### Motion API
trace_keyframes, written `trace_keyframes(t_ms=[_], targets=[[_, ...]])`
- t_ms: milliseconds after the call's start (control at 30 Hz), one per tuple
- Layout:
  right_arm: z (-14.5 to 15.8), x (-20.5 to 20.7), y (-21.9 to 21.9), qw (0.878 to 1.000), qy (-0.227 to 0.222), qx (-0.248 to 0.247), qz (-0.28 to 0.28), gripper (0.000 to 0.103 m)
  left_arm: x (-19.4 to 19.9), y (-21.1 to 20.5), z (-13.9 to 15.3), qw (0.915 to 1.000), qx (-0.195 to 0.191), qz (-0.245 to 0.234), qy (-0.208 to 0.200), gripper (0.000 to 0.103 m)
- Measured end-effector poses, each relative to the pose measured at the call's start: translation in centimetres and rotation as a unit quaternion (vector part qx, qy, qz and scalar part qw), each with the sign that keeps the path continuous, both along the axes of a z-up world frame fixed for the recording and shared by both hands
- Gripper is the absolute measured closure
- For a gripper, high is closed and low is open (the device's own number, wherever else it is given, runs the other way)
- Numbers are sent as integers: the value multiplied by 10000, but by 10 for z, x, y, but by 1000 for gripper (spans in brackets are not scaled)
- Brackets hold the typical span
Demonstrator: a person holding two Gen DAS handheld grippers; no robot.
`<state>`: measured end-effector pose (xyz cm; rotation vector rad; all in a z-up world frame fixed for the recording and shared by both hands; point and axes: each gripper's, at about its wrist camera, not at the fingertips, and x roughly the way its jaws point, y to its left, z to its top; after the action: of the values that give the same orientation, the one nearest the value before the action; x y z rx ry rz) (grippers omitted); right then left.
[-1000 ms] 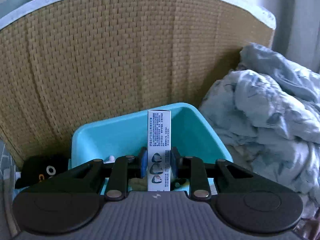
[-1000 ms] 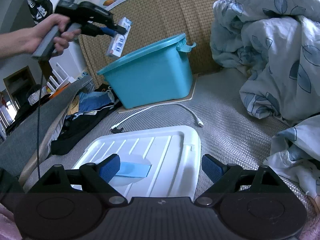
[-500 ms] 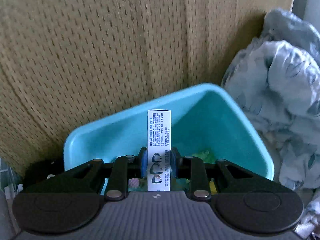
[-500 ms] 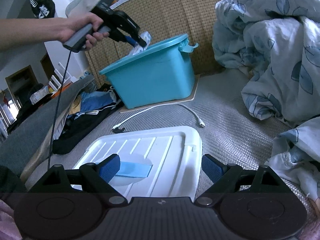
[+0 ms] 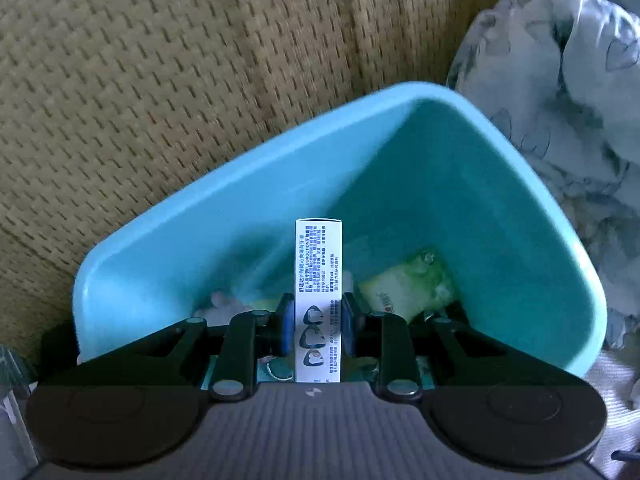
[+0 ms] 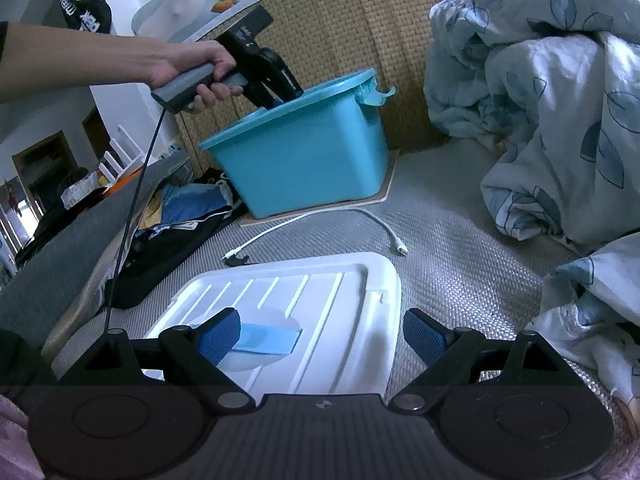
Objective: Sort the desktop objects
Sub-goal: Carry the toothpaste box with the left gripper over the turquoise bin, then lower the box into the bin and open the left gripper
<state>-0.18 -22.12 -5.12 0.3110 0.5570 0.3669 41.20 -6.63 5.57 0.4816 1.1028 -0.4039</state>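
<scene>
Two hand-held grippers are in view. The left hand-held gripper point(image 5: 318, 330) is clamped on a narrow white box point(image 5: 318, 280) printed with blue text and tooth pictures; the box stands upright between the blue pads point(image 5: 286, 328), its upper end reaching down into the turquoise bin point(image 5: 248, 184). From the right wrist view, the left hand-held gripper point(image 6: 280, 94) is tilted downward with its fingertips inside the turquoise bin point(image 6: 304, 156), gripped by a bare hand point(image 6: 200, 76). Inside the bin lies a pale green packet point(image 5: 408, 284) and some other small items, too blurred to identify. The bin sits on a thin board point(image 6: 384, 196) against a woven rattan panel point(image 5: 180, 80), with a rumpled leaf-print quilt point(image 6: 552, 100) to its right. The right hand-held gripper point(image 6: 320, 338) is spread wide and grasps nothing, hovering over a white plastic lid point(image 6: 320, 308) that carries a light blue strip point(image 6: 268, 338). A white cable point(image 6: 320, 220) lies on the grey woven mat point(image 6: 460, 272) between lid and bin.
</scene>
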Motion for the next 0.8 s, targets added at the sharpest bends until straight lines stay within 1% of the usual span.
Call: trace_keyframes(t_ms=[100,200,267,400,467,567,733,800], targets=[[-1,0,0,10000,19,9,9,11,9,-2,-11,9997,150,4,214,76],[-1,1,0,10000,38,17,18,11,15,-5,-20,9990,299,-22,332,76],[-2,0,1,10000,43,15,24,11,19,-8,-27,9980,366,-82,518,76],[-3,1,1,10000,72,3,41,11,24,-13,-37,9959,582,-147,679,76],[-4,2,0,10000,91,3,33,11,23,-16,-41,9948,718,-199,693,76],[-4,2,-1,9999,112,8,24,11,22,-17,-45,9939,782,-232,748,76],[-4,1,-1,9999,101,-3,37,11,22,-14,-46,9922,977,-140,758,76],[-4,1,-1,9999,93,-18,41,11,22,-10,-42,9924,956,-53,768,76]])
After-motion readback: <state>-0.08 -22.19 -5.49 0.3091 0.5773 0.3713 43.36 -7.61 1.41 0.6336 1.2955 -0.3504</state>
